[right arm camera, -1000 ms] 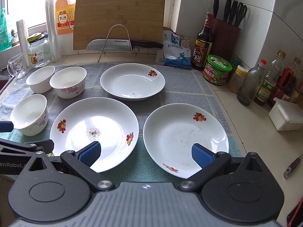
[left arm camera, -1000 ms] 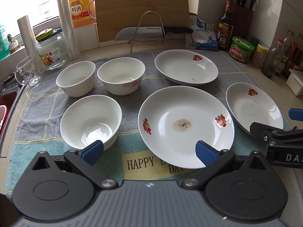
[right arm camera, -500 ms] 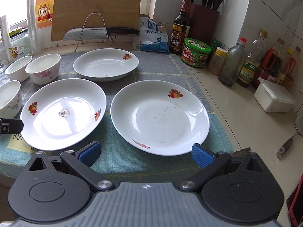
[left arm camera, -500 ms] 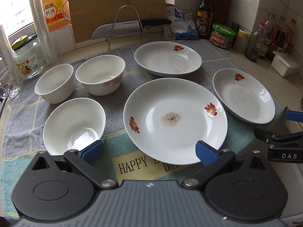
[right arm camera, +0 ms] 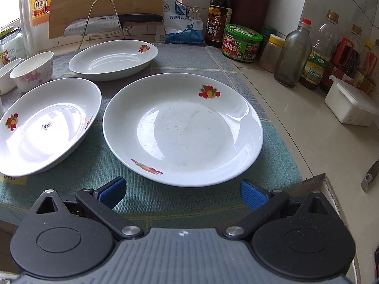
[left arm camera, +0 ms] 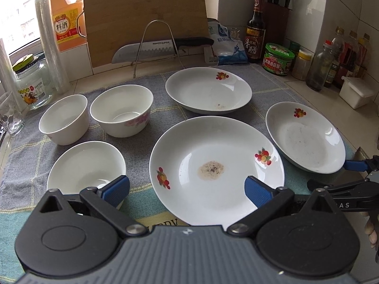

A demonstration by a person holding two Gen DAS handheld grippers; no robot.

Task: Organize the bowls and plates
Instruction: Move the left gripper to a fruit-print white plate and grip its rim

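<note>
Three white fruit-print plates lie on a towel: a large soiled plate [left arm camera: 216, 169] in front, a deep plate [left arm camera: 208, 90] behind it, and a right plate [left arm camera: 305, 137]. Three white bowls stand at the left: a near bowl [left arm camera: 86, 165], a plain bowl [left arm camera: 62, 118] and a flower-print bowl [left arm camera: 122, 111]. My left gripper [left arm camera: 186, 190] is open, low over the large plate's near rim. My right gripper [right arm camera: 182, 193] is open just short of the right plate [right arm camera: 183, 127], and shows from the side in the left wrist view as the right gripper [left arm camera: 355, 165].
The towel [right arm camera: 272, 161] ends near the counter's front corner. Behind stand a cutting board [left arm camera: 144, 16] with a knife [left arm camera: 161, 47] on a wire rack, sauce bottles [right arm camera: 218, 11], a green-lid jar [right arm camera: 241, 42], oil bottles and a white box [right arm camera: 350, 106]. A glass jar [left arm camera: 30, 82] sits far left.
Both grippers have dropped lower and come closer to the plates. The right one shifted right, now centred on the right plate. Both stayed open.
</note>
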